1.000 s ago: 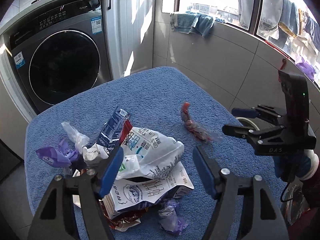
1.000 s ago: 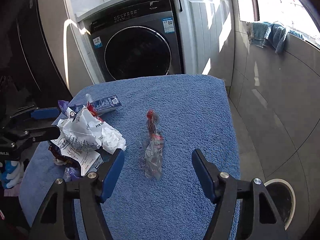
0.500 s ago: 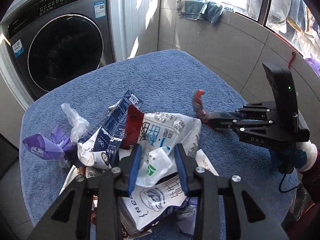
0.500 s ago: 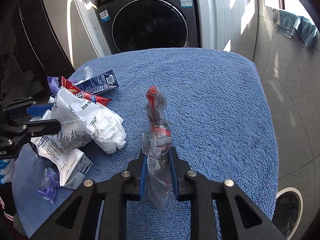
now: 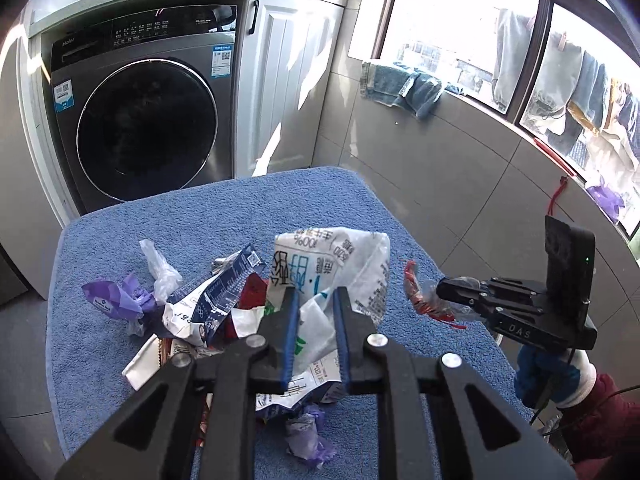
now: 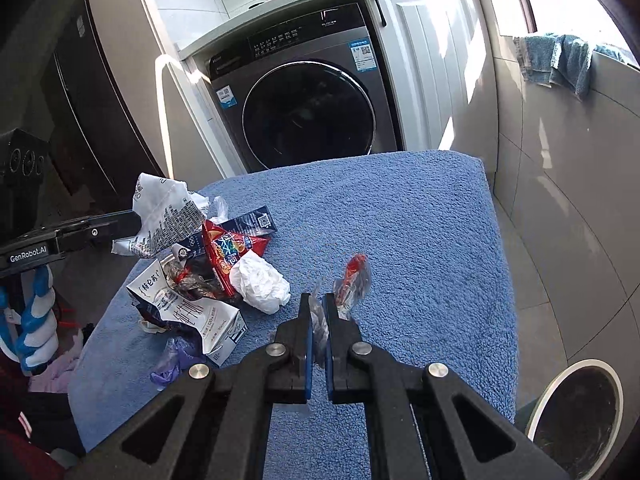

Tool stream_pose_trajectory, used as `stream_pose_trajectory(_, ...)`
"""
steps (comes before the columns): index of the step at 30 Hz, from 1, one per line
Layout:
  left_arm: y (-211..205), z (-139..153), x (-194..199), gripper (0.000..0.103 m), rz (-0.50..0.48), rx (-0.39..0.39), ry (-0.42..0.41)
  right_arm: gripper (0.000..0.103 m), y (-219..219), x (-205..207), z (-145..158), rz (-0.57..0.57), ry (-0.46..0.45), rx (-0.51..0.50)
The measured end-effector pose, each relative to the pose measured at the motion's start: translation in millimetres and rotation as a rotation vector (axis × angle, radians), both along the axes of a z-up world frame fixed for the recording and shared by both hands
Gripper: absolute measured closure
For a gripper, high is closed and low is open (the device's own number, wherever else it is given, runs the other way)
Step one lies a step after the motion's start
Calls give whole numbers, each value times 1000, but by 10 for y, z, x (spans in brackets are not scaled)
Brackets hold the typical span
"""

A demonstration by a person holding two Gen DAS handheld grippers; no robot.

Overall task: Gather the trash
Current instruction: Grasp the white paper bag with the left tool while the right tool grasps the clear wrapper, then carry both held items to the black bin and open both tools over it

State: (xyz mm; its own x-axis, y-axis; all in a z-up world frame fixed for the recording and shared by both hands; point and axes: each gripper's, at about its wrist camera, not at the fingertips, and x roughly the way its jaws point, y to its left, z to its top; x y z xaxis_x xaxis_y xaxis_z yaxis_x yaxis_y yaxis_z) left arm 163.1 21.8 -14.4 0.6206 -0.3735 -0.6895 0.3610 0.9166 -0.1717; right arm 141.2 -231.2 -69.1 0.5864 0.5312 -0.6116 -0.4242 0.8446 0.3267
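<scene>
Both grippers clamped. Left gripper [image 5: 314,312] pinching white printed milk pouch [image 5: 340,264] above litter pile; right gripper [image 6: 318,320] pinching clear red-tipped wrapper [image 6: 352,280], lifted right of pile, clearing blue-towelled desk [image 6: 400,216] for disposal.

round bin [image 6: 576,408] cut by the frame edge; carton [image 6: 188,312] half under wrappers

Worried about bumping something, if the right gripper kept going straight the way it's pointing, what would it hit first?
Probably the blue towel, well ahead of the right gripper and its clear wrapper; depth is uncertain.
</scene>
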Motion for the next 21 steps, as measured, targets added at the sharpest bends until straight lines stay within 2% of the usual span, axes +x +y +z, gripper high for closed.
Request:
stream_pose_trajectory(6, -786, 120, 34, 87, -106, -16, -18, 100, -651, -216, 55, -100, -16, 67)
stream_pose_trajectory(12, -1854, -18, 175, 87, -272, -11, 20, 100, -1526, -415, 57, -273, -24, 51)
stream_pose_trajectory(15, -2417, -154, 271, 87, -355, -24, 68, 100, -1963, -458, -52, -373, -1, 23)
stream_pose_trajectory(19, -3110, -373, 363, 87, -442, -3, 107, 100, -2436, -466, -280, -484, 48, -20)
stream_pose_trajectory(21, -3393, -472, 406, 84, -466, 0, 130, 97, -2623, -448, -419, -529, 75, -37)
